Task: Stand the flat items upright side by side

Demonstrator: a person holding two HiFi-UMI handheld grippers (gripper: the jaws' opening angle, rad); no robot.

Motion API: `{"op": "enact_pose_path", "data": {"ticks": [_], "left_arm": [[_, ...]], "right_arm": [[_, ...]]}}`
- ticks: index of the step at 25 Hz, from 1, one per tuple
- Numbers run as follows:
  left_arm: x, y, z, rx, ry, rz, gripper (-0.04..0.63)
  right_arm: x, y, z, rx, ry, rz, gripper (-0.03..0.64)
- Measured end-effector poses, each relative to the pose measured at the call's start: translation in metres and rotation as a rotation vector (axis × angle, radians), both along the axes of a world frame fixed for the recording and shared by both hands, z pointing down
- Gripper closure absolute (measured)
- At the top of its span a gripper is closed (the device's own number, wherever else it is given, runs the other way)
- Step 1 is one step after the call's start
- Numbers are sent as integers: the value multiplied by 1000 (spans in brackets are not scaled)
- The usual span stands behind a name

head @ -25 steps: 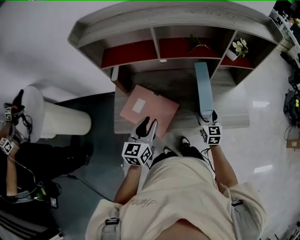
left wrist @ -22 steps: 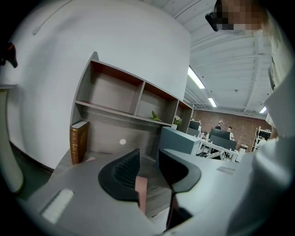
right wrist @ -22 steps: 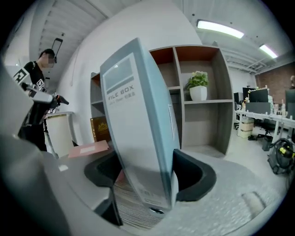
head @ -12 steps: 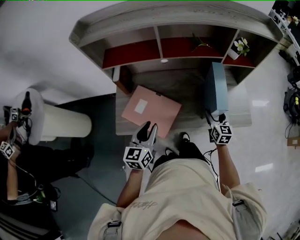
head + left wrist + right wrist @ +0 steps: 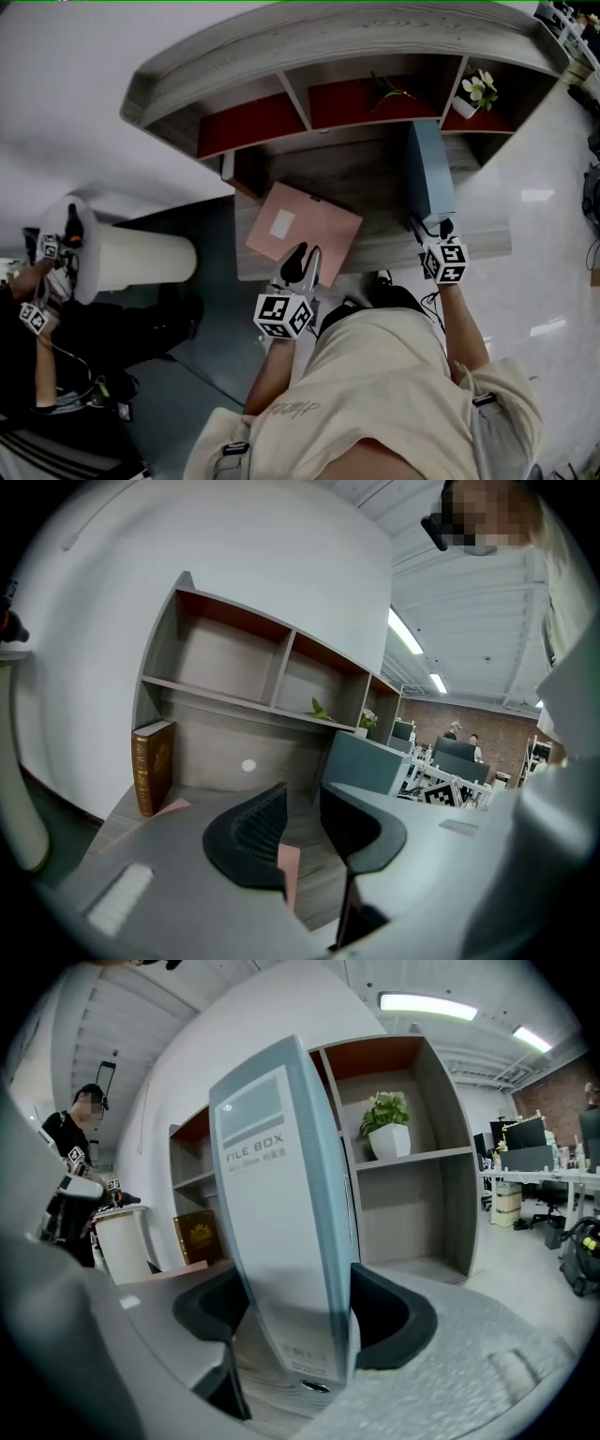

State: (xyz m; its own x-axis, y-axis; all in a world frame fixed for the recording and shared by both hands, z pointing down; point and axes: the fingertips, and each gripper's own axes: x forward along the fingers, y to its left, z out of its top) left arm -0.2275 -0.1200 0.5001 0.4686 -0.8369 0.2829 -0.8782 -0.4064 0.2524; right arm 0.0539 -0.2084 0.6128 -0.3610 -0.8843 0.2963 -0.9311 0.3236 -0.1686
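wears a loose cream shirt (image 5: 375,394), short-sleeved, with faint lettering on one side, and grey straps (image 5: 481,400) with dark buckles at both shoulders. works through a left gripper (image 5: 302,253) and a right gripper (image 5: 431,225) of one make: pale grey shells, black ribbed jaws, a white cube (image 5: 284,315) of black square markers on each.
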Motion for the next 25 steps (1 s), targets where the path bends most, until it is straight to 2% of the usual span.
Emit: {"op": "enact_pose_path", "data": {"ticks": [13,25], "left_arm": [[45,-51,2,17,-23,-8,469],[31,-59,10,-27,-38,-87,469]], "right_arm": [[14,-64,-5,40,-31,20,295],[12,-86,-7,48,-24,37,291]]}}
